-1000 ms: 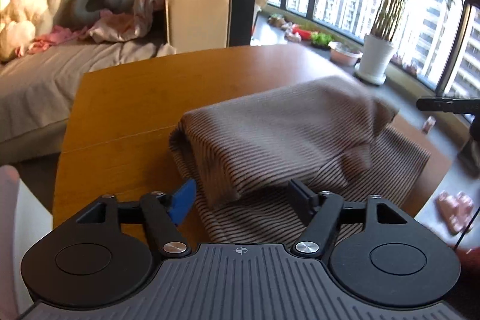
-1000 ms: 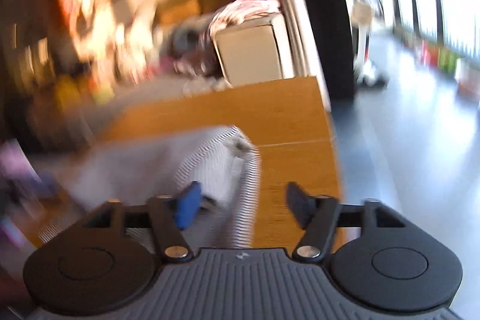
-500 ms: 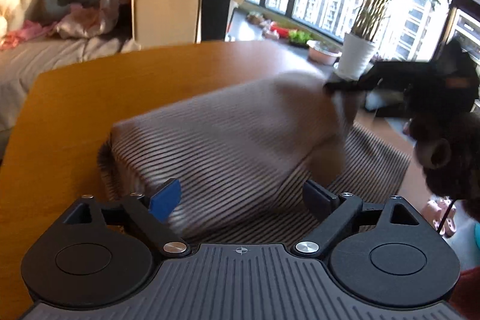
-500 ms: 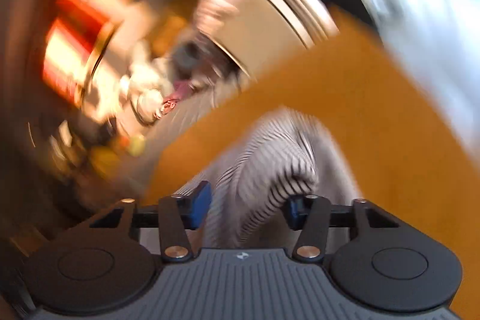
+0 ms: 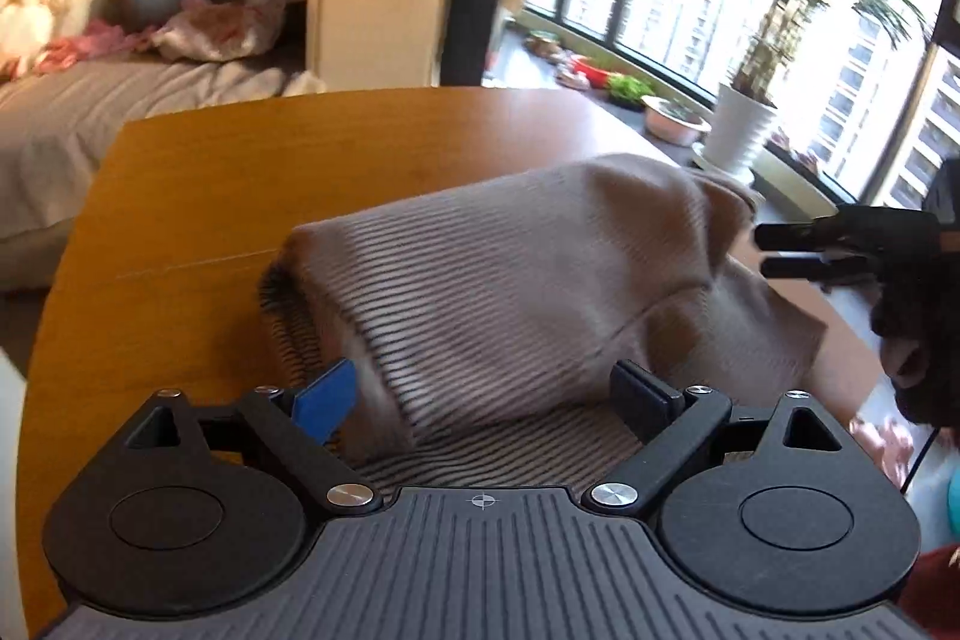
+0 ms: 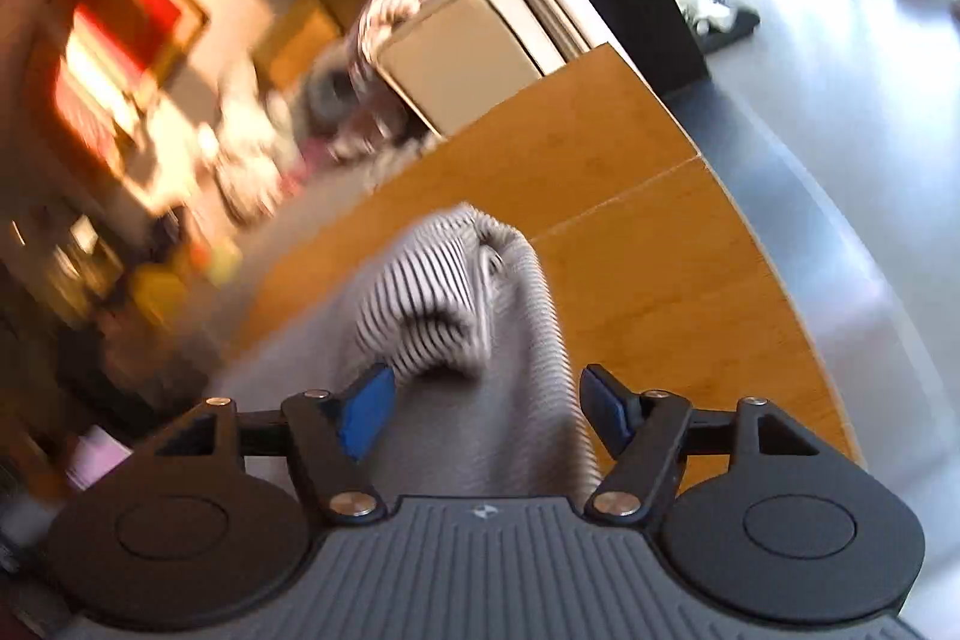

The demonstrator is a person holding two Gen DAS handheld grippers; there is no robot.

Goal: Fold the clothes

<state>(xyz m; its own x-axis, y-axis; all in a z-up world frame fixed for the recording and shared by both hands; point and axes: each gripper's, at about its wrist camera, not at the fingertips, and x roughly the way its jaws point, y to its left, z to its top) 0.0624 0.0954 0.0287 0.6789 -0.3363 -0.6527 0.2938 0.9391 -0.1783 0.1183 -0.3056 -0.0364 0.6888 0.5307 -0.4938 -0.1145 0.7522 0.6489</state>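
Note:
A brown knit garment with thin dark stripes (image 5: pixel 510 280) lies doubled over on the wooden table (image 5: pixel 240 172). Its top layer is folded back into a rounded hump. My left gripper (image 5: pixel 483 388) sits at the near edge of the fold. Its jaws are opening wide, and the cloth lies between the pads without being pressed. In the left wrist view my right gripper (image 5: pixel 762 251) hovers just off the garment's far right corner. In its own view the right gripper (image 6: pixel 486 394) is opening, with a loose striped fold (image 6: pixel 432 292) between the pads and none of it pinched.
The table edge (image 6: pixel 798 340) curves off to the right above grey floor. Behind the table stand a sofa heaped with clothes (image 5: pixel 180 10) and a beige box (image 5: pixel 372 22). A white potted plant (image 5: pixel 741 130) stands by the window. A dark-gloved hand (image 5: pixel 918 340) holds the right gripper.
My left jaws have spread wider and crept closer to the fold. The right gripper squeezed the garment's corner, then let go and drew back from it, rolling as it went.

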